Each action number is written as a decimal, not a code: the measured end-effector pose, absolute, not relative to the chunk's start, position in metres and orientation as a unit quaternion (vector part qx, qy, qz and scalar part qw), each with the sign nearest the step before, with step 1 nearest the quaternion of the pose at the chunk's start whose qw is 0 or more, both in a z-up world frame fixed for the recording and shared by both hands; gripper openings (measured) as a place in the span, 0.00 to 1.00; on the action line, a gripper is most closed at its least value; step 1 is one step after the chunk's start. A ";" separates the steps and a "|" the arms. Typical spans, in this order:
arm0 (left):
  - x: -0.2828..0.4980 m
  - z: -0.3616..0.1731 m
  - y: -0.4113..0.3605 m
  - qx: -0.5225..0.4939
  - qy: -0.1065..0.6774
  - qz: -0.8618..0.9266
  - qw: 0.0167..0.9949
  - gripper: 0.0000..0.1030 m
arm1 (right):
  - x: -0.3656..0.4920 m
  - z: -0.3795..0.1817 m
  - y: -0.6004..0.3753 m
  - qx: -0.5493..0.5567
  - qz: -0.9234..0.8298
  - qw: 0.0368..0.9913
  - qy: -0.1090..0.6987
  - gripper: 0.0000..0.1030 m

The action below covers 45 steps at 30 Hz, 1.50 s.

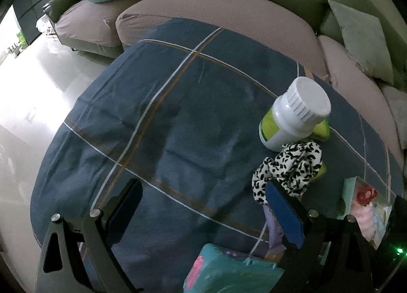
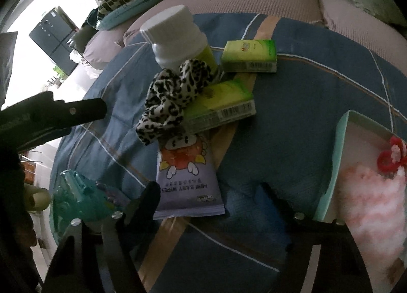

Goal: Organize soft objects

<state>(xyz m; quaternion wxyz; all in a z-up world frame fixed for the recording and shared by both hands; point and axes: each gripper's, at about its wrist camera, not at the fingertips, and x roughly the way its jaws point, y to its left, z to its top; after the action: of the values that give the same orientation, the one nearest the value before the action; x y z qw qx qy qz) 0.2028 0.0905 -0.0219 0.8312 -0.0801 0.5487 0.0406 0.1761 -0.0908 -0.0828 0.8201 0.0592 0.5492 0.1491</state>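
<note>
below, a blue plaid cloth [image 1: 178, 120] covers the desk, with a mauve sofa [image 1: 218, 11] along its far side. the left tongs [image 1: 203, 214] stand released, their two fingers spread wide over bare cloth at the near edge, gripping nothing; the right-hand finger, faced with a blue pad [image 1: 285, 214], sits just beside the leopard-print scrunchie [image 1: 290, 168], and whether it touches the fabric cannot be told. the scrunchie lies at the right of the left wrist view, in front of a white bottle [image 1: 292, 115] with a ribbed cap and green label. in the right wrist view the scrunchie [image 2: 173, 97] drapes over the near green box [image 2: 221, 107], overlaps the top of a lilac baby wipes pack [image 2: 188, 181] and reaches the foot of the bottle [image 2: 178, 39]. a second green box [image 2: 249, 55] lies farther back, apart from the first. the right tongs [image 2: 211, 206] are also released, fingers wide apart over the cloth just near of the wipes pack, holding nothing. at the right stands a mint-edged box [image 2: 338, 163] showing something pink and fluffy with a red ornament. a teal plastic toy [image 2: 78, 196] sits at the near left, and the left tool's dark finger [image 2: 84, 110] reaches in from the left edge.
</note>
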 end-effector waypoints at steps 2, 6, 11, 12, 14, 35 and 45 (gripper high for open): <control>0.202 -0.022 0.094 -0.081 0.548 0.043 0.832 0.94 | 0.176 -0.084 -0.091 0.052 0.149 0.819 0.551 0.73; 0.201 -0.022 0.100 -0.085 0.547 0.052 0.831 0.94 | 0.174 -0.081 -0.088 0.033 0.154 0.819 0.551 0.73; 0.203 -0.025 0.098 -0.082 0.552 0.051 0.828 0.94 | 0.169 -0.084 -0.077 0.000 0.166 0.815 0.556 0.73; 0.204 -0.026 0.099 -0.081 0.552 0.050 0.828 0.94 | 0.168 -0.086 -0.074 -0.008 0.168 0.814 0.556 0.73; 0.203 -0.026 0.099 -0.080 0.552 0.049 0.829 0.94 | 0.167 -0.086 -0.072 -0.020 0.170 0.814 0.556 0.73; 0.201 -0.027 0.108 -0.086 0.551 0.055 0.828 0.94 | 0.135 -0.081 -0.057 -0.114 0.214 0.809 0.536 0.74; 0.201 -0.025 0.105 -0.082 0.550 0.052 0.830 0.94 | 0.133 -0.088 -0.038 -0.146 0.222 0.813 0.519 0.74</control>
<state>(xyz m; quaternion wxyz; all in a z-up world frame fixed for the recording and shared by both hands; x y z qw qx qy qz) 0.2009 0.1054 -0.0250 0.8296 -0.0824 0.5497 0.0524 0.1327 -0.0383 -0.0882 0.8126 -0.1458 0.5189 0.2216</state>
